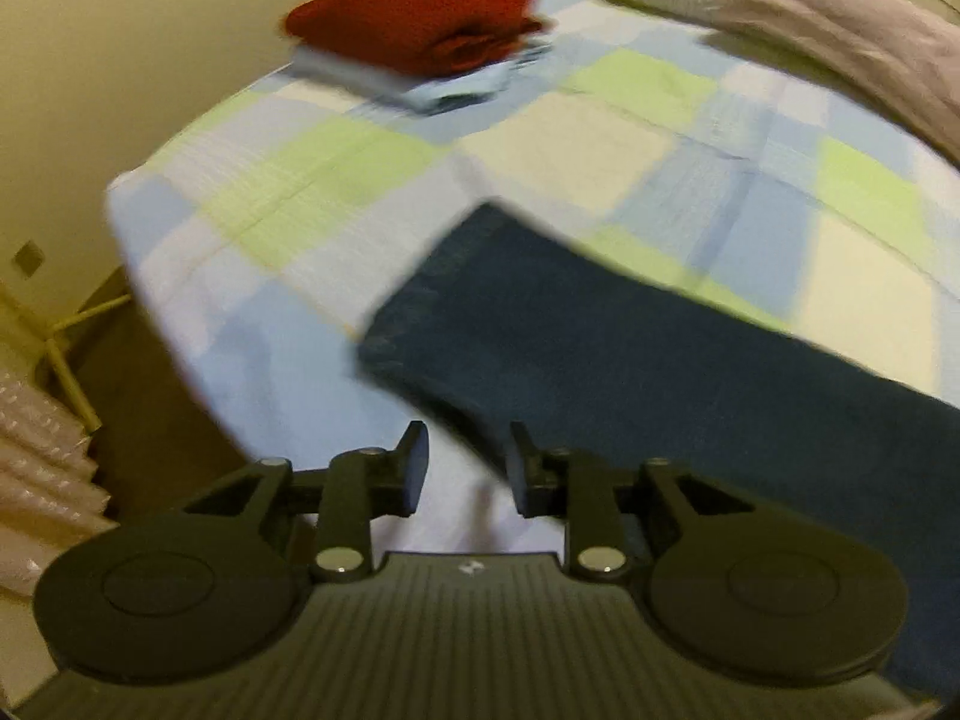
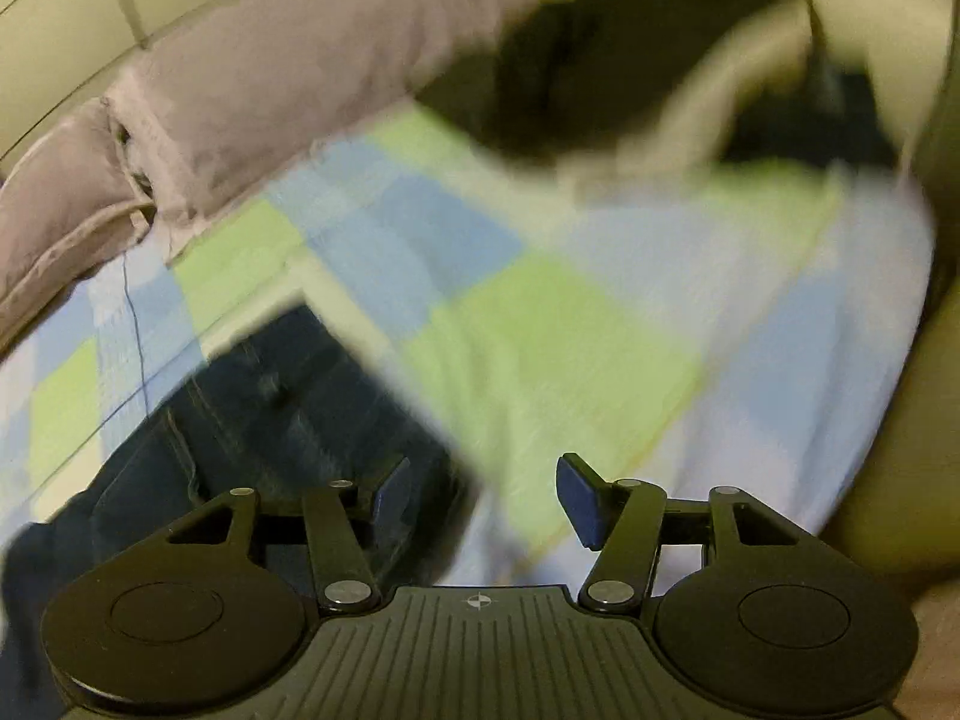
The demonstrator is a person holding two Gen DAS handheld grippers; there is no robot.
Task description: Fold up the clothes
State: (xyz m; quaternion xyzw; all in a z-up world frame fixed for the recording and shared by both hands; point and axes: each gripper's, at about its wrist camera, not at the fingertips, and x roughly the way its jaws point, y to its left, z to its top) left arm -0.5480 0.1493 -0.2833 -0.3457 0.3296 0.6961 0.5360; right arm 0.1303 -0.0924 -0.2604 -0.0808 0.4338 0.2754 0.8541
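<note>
Checked bedsheet [image 1: 540, 138], pillow [image 1: 840, 18] at the far edge. Jeans [image 1: 600, 348] lie flat on the near side. My left gripper [image 1: 468, 474] and right gripper [image 2: 486, 498] — both released, nothing between the jaws. Folded stack [image 1: 414, 36] sits far left.

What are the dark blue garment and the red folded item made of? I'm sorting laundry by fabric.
Dark blue garment: likely denim, matte, with visible stitched seams. Red folded item: soft, thick matte cloth, perhaps knit or fleece; blur hides the weave.
</note>
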